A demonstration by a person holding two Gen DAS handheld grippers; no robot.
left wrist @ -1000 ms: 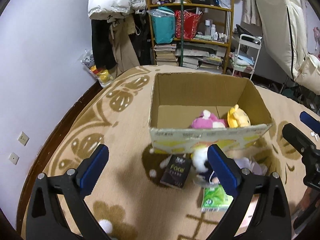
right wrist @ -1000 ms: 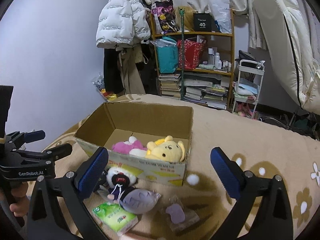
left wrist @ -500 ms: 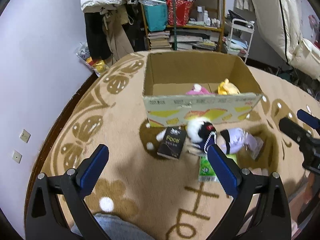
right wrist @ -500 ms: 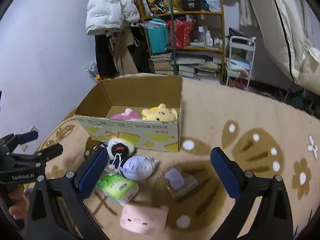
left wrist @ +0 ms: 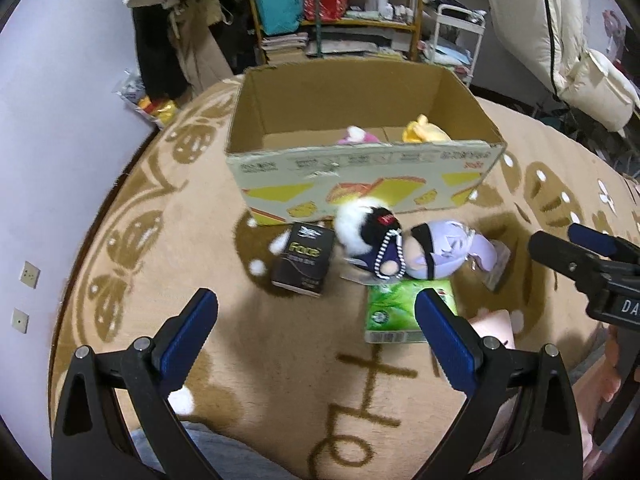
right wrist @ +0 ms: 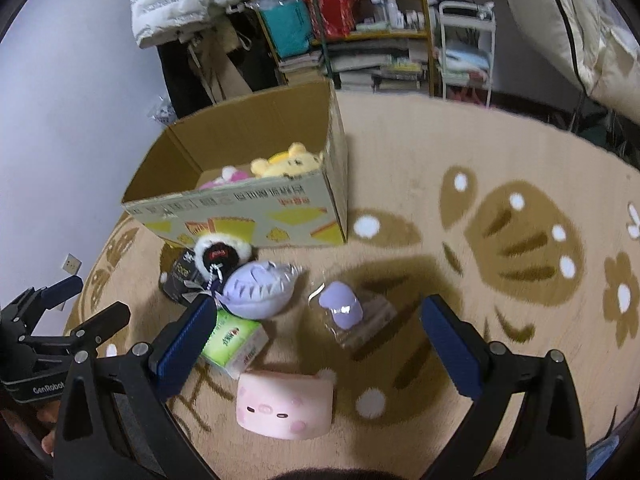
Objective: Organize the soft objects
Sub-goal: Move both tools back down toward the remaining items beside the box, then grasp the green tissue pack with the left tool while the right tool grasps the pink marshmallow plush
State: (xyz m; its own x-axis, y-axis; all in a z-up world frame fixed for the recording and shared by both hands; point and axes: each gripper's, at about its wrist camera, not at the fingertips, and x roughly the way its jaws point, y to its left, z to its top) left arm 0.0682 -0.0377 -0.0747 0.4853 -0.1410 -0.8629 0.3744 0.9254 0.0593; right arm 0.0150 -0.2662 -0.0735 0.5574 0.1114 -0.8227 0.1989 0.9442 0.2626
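Note:
An open cardboard box point(left wrist: 360, 168) point(right wrist: 248, 208) stands on the carpet and holds a yellow bear plush point(right wrist: 288, 162) and a pink plush point(right wrist: 226, 176). Before it lie a black-and-white plush point(left wrist: 370, 236) point(right wrist: 220, 256), a purple shark plush point(left wrist: 452, 254) point(right wrist: 260, 288), a purple item in clear wrap point(right wrist: 346, 308), a green tissue pack point(left wrist: 400, 312) point(right wrist: 234, 340), a pink pig cushion point(right wrist: 286, 404) and a black Face box point(left wrist: 304, 258). My left gripper point(left wrist: 316, 330) and right gripper point(right wrist: 316, 332) both hover open and empty above these.
The patterned beige carpet point(right wrist: 500, 208) stretches to the right. A lilac wall point(left wrist: 60, 120) runs along the left, with hanging clothes point(right wrist: 180, 0), a bookshelf point(right wrist: 360, 20) and a white cart point(right wrist: 464, 48) behind the box. A folded mattress point(left wrist: 560, 20) leans at the right.
Both grippers have risen and drawn back from the box and now look down more steeply, so the toys, tissue pack and pig cushion show. Nothing was picked up.

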